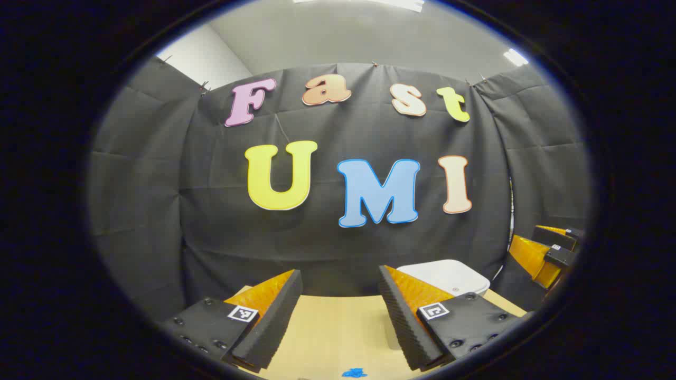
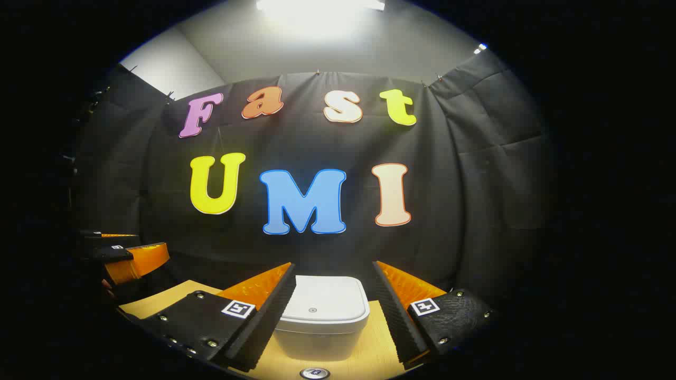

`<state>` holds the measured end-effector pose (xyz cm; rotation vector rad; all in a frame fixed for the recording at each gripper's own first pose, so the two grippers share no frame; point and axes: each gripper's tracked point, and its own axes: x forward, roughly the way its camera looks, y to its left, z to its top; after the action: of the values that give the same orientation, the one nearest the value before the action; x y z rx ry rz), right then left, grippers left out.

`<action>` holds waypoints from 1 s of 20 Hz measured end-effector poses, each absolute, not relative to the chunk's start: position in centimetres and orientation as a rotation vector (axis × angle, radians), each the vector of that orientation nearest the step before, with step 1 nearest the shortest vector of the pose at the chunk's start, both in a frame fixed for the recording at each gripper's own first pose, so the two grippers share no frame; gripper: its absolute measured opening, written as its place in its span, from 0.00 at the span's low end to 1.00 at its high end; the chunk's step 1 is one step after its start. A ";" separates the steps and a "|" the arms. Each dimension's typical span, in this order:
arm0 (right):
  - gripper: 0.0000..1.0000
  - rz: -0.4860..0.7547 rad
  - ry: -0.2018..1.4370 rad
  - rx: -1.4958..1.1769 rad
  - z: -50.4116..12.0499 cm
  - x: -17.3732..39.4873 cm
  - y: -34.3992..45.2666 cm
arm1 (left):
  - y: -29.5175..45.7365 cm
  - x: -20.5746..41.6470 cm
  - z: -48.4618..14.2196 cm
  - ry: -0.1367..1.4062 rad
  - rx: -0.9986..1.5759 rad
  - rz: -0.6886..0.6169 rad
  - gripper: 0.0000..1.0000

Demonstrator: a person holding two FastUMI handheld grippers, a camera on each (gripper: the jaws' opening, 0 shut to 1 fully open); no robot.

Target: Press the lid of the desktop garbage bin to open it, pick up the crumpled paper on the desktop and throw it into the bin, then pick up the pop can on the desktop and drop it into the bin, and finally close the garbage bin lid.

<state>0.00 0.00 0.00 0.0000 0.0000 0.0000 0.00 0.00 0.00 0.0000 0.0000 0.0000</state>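
The left gripper [image 1: 338, 322] hangs above the wooden surface [image 1: 338, 338] with its fingers spread wide and nothing between them, just bare wood in the gap. A small blue scrap [image 1: 354, 373] lies on the surface at the bottom edge of the left gripper view. Off past its right finger sits the white garbage bin [image 1: 449, 277], lid down, near the back edge of the surface where the black cloth wall [image 1: 158, 211] drops behind it. Farther right, at the rim of that view, the right gripper [image 1: 549, 250] is held up off the surface, well apart from the bin.

In the right gripper view the right gripper [image 2: 332, 316] is likewise spread open and empty, and the garbage bin [image 2: 322, 316] stands straight ahead, framed between the two fingers without either touching it. Its lid [image 2: 325, 301] is flat and shut, with a small round button mark near the front edge. There is open wood on both sides of the bin. Just in front of it, at the bottom of the view, the round silver top of the pop can [image 2: 315, 373] shows. At the far left edge the left gripper [image 2: 127, 258] hovers beyond the surface's corner [image 2: 174, 295].
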 end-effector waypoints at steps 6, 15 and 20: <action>0.07 0.060 0.092 0.046 -1.7 -0.3 1.6 | -0.8 -0.6 0.1 0.006 -0.020 -0.011 0.95; 0.07 0.098 0.096 0.012 -1.7 -1.2 2.0 | -0.1 -1.6 0.6 -0.015 -0.035 0.031 0.02; 0.08 0.087 0.092 0.016 -1.4 -1.0 1.6 | -0.9 -1.7 0.5 -0.024 -0.041 0.021 0.05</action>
<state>-0.99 1.57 -1.43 0.0162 0.0924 0.0872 -1.71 -0.93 0.54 -0.0405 -0.0239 0.0208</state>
